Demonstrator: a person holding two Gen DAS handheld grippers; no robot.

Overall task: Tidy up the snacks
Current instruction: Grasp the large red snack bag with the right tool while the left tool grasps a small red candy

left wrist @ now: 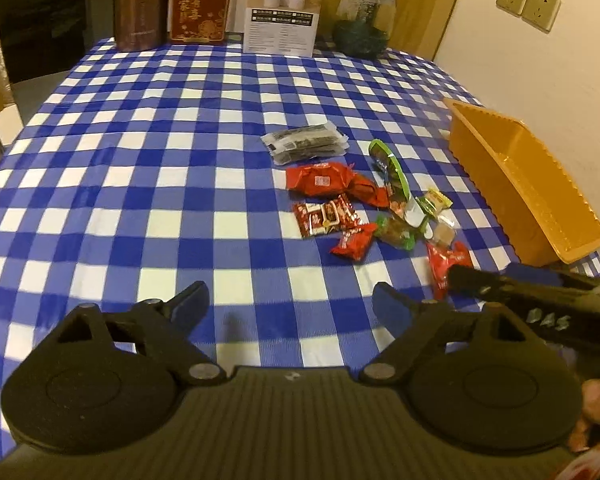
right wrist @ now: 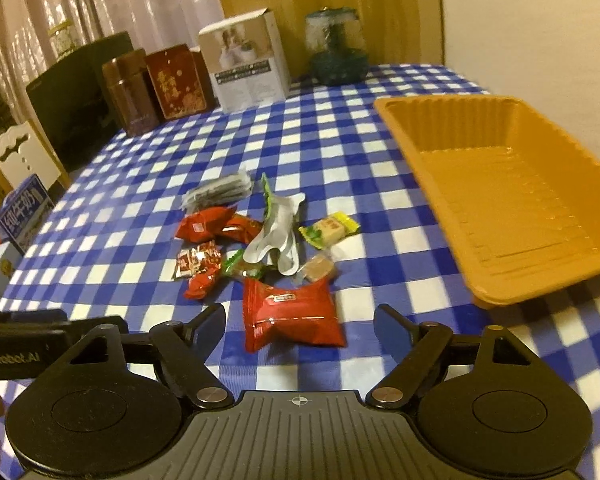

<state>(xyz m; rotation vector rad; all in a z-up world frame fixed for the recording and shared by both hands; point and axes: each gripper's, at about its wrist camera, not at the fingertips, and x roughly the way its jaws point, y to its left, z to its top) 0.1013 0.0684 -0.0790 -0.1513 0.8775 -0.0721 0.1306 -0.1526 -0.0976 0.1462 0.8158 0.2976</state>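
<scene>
Hovering above the checked tablecloth [right wrist: 340, 152], the right gripper [right wrist: 299, 328] is spreading its jaws around a red snack packet [right wrist: 290, 314] lying left of the orange tray [right wrist: 500, 184] (nothing visible in it), while the left gripper [left wrist: 288, 304], jaws likewise apart and holding nothing, is waiting further left of that tray, near the remaining snacks [left wrist: 340, 200].

Legible markings: "nRobot.AI" on the left gripper [right wrist: 32, 344], "DAS" on the right gripper [left wrist: 548, 322], gold characters "吾家有喜" on the red tin [left wrist: 201, 4], "纯牛奶" on the blue carton [right wrist: 24, 212].
</scene>
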